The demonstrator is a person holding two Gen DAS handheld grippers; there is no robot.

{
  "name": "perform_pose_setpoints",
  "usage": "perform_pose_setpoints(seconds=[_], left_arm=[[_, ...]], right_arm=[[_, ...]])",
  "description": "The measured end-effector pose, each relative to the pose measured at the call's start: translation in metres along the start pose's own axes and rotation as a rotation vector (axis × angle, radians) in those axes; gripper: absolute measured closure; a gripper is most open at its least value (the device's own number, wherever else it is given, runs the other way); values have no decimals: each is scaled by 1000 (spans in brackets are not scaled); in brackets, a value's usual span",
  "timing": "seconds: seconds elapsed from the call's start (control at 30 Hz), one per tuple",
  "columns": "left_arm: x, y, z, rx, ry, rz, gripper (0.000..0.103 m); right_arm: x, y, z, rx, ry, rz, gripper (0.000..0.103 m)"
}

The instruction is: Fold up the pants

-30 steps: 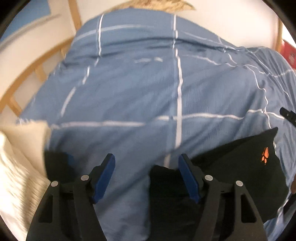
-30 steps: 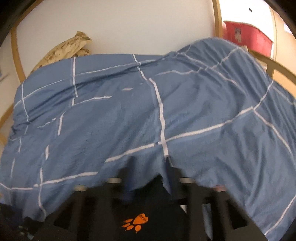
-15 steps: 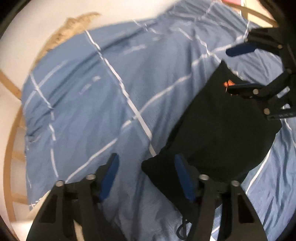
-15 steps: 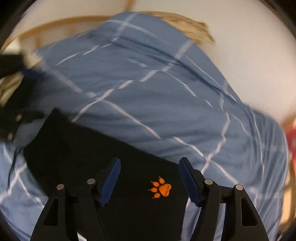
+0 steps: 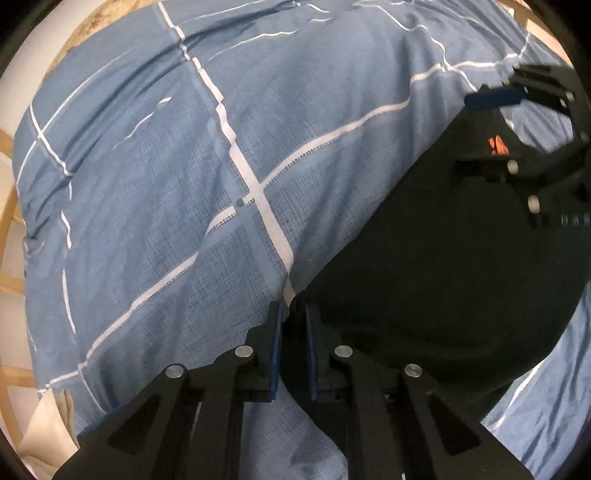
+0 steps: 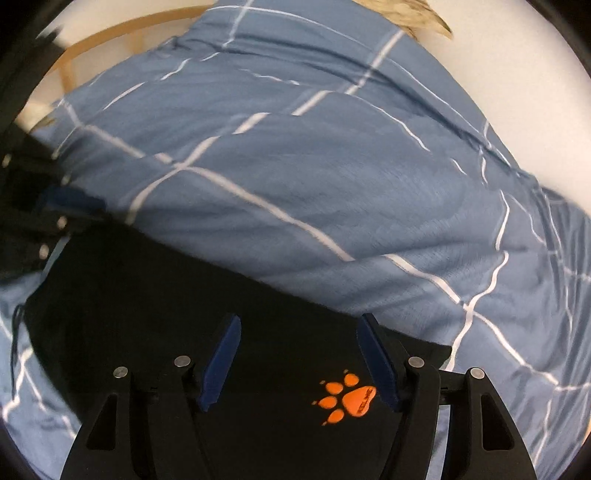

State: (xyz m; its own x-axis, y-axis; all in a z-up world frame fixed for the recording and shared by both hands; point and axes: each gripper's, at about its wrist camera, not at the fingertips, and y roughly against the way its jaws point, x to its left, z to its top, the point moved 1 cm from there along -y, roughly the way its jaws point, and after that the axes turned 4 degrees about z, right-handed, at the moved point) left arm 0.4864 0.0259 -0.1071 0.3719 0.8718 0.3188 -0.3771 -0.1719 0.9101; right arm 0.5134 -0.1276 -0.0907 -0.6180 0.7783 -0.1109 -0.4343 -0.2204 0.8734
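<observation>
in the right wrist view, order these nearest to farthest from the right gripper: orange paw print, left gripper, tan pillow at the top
1. orange paw print, on the black pants between the right gripper fingers, toward the right one.
2. left gripper, at the pants' far left edge.
3. tan pillow, beyond the blue duvet, at the top.

Both views are evenly and softly lit, with no hard shadows and no glare. The blue bedcover point(image 5: 184, 192) shows its weave sharply at the centre of the left view; toward 2 o'clock the right gripper point(image 5: 517, 122) is smeared by motion. In the right view the bedcover point(image 6: 332, 166) is mildly blurred throughout, worst at 9 o'clock. The black pants point(image 6: 147, 302) swallow detail. Fisheye bending curves every stripe near the rim, and dark vignette fills the corners.
</observation>
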Motion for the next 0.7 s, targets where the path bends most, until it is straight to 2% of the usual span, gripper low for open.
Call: perform_pose_setpoints(seconds=[0.07, 0.17, 0.27, 0.33, 0.4, 0.47, 0.57, 0.63, 0.7], left_arm=[[-1, -6, 1, 24, 22, 21, 90], [2, -11, 3, 38, 75, 59, 78], [5, 9, 1, -41, 129, 90, 63], [12, 28, -2, -108, 186, 164, 32], [17, 49, -5, -179, 244, 240, 31], [14, 72, -12, -220, 276, 253, 31], [-10, 104, -35, -308, 232, 237, 31], [-33, 122, -58, -363, 211, 267, 31], [-48, 134, -84, -404, 218, 265, 30]], right_arm=[[-4, -4, 1, -2, -10, -12, 37], [-19, -12, 2, 4, -83, -106, 37], [-35, 2, 0, -55, -201, -139, 37], [-42, 24, -8, -112, -277, -149, 37], [-44, 47, -15, -162, -314, -187, 37], [-40, 67, -22, -180, -313, -206, 37], [-25, 98, -46, -241, -328, -179, 37], [-9, 118, -72, -283, -315, -150, 37], [3, 128, -96, -299, -331, -126, 37]])
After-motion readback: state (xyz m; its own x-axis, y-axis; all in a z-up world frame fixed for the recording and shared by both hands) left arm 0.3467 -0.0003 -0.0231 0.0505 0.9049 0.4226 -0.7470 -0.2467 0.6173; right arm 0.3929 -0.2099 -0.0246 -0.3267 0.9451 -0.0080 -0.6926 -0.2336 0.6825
